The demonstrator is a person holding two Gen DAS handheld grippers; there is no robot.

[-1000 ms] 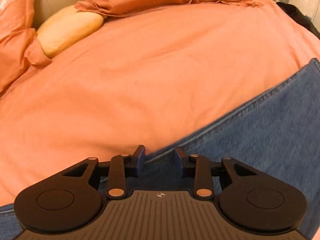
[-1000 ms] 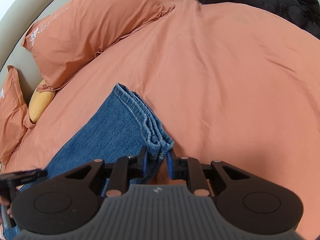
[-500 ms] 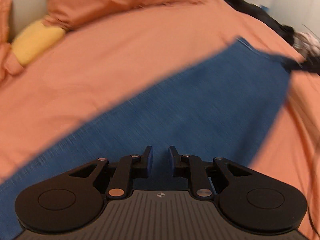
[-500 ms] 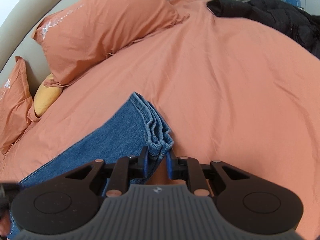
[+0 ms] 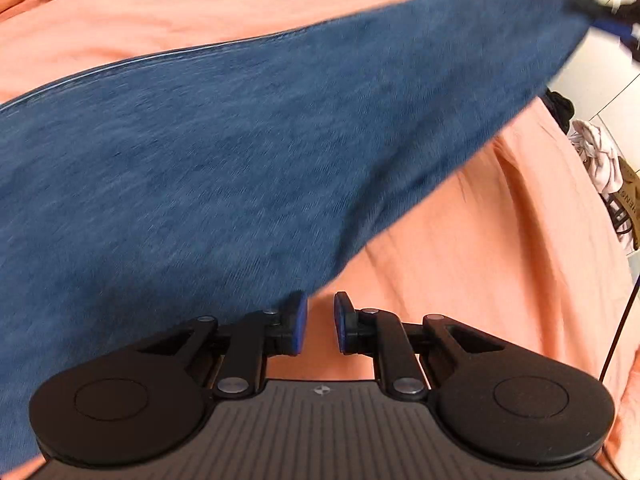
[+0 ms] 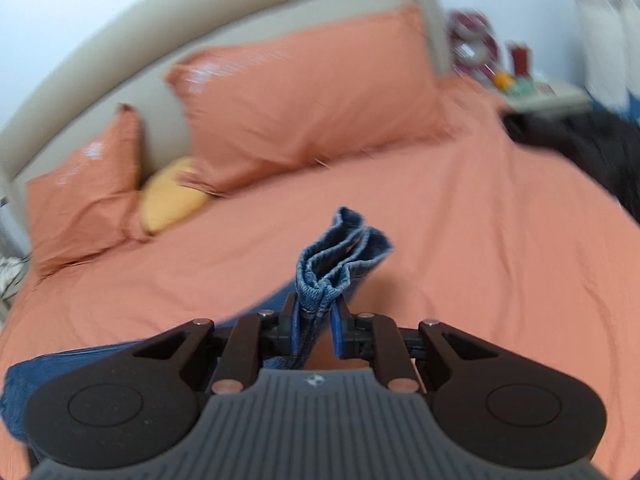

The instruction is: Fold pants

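Blue denim pants [image 5: 248,136] lie across the orange bed sheet [image 5: 500,264], one leg end raised toward the upper right. My left gripper [image 5: 321,322] is open and empty, low at the pants' lower edge; its left pad [image 5: 299,320] is at the denim. My right gripper [image 6: 315,330] is shut on the bunched hem of the pants [image 6: 340,256] and holds it up above the sheet [image 6: 480,260]. More denim trails off at the lower left of the right wrist view [image 6: 24,384].
Two orange pillows [image 6: 304,108] and a yellow cushion [image 6: 172,196] lean on the beige headboard [image 6: 200,40]. A dark jacket [image 6: 592,148] lies at the bed's right side. A nightstand [image 6: 540,92] holds small items. Clothes [image 5: 600,156] hang off the bed's right edge.
My right gripper has lifted the pant hem up off the sheet. My left gripper has slid right across the denim to its lower edge, its fingers narrower than one second ago.
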